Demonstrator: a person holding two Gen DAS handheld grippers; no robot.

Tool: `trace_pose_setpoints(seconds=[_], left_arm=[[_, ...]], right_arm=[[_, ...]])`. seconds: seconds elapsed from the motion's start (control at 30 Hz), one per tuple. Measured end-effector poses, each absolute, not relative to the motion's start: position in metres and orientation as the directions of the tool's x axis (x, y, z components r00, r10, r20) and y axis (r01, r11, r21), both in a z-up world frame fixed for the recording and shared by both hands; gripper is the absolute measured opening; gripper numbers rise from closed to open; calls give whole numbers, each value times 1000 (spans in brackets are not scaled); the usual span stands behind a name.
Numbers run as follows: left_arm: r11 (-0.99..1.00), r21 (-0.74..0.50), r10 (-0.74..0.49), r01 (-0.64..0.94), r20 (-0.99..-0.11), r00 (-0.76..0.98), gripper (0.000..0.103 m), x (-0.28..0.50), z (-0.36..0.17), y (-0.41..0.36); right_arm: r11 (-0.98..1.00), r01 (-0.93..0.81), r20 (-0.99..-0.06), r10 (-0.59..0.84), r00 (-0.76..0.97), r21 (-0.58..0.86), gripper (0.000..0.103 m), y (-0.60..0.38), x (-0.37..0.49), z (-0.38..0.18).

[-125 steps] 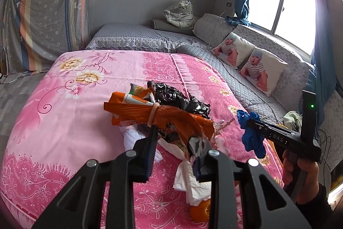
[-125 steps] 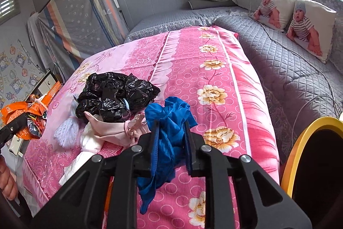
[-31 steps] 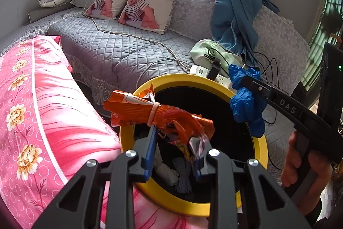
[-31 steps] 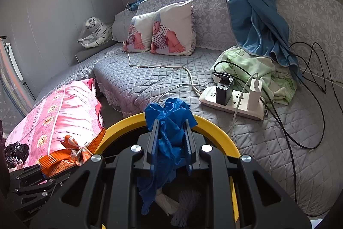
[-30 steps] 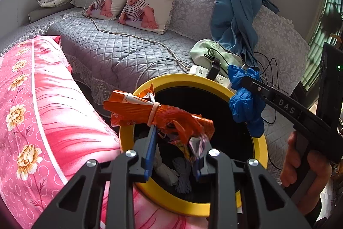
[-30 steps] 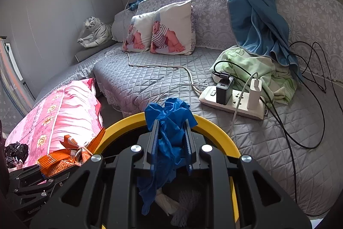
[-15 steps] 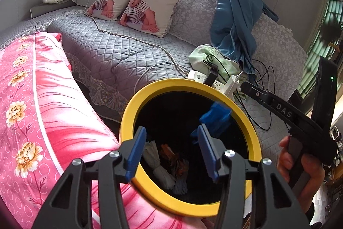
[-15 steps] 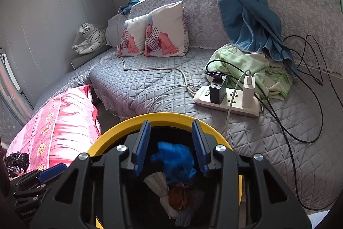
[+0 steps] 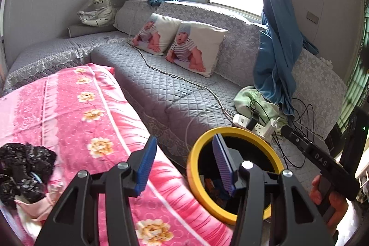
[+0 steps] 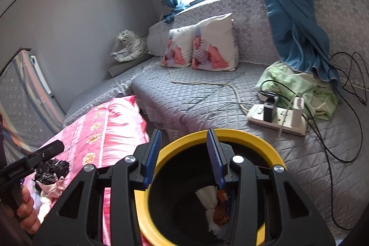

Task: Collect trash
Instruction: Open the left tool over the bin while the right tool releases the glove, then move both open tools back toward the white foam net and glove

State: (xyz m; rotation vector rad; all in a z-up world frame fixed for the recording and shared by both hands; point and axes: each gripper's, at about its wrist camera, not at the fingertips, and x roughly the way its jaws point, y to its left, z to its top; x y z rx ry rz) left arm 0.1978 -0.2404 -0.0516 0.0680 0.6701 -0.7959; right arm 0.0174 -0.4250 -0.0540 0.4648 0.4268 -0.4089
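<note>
Both tools are empty right now — the left tool (image 9: 182, 160) has its jaws apart over the pink bed (image 9: 76, 112) edge, and the right tool (image 10: 183, 155) sits parted above the yellow-rimmed bin (image 10: 242, 134). Trash (image 10: 213, 206) lies inside the bin at lower centre; a black bag (image 9: 23, 167) stays on the bed, lower left.

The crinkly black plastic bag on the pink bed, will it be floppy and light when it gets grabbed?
Probably. The black plastic bag looks crumpled and thin, so it should squash and sag. It likely weighs little for its size. Its glossy folds may slip, so a pinched fold might pull loose.
</note>
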Motion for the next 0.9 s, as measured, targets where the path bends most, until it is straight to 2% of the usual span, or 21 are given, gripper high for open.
trace_pose_setpoints(seconds=[0.27, 0.4, 0.47, 0.67, 0.9], left_arm=[[842, -88, -467, 532, -612, 638, 53, 211, -47, -127], [900, -83, -382, 429, -624, 681, 53, 216, -55, -61], [919, -88, -350, 385, -632, 691, 58, 217, -59, -31], [957, -99, -268, 273, -664, 698, 59, 218, -80, 35], [969, -114, -234, 220, -713, 661, 59, 222, -112, 64]], right_arm=[[922, 203, -479, -23, 878, 329, 41, -338, 61, -46], [940, 74, -510, 113, 853, 332, 41, -293, 88, -50], [946, 18, -533, 167, 829, 324, 41, -270, 101, -54], [955, -131, -587, 268, 764, 265, 42, -200, 129, -60], [949, -261, -642, 312, 700, 176, 45, -135, 155, -66]])
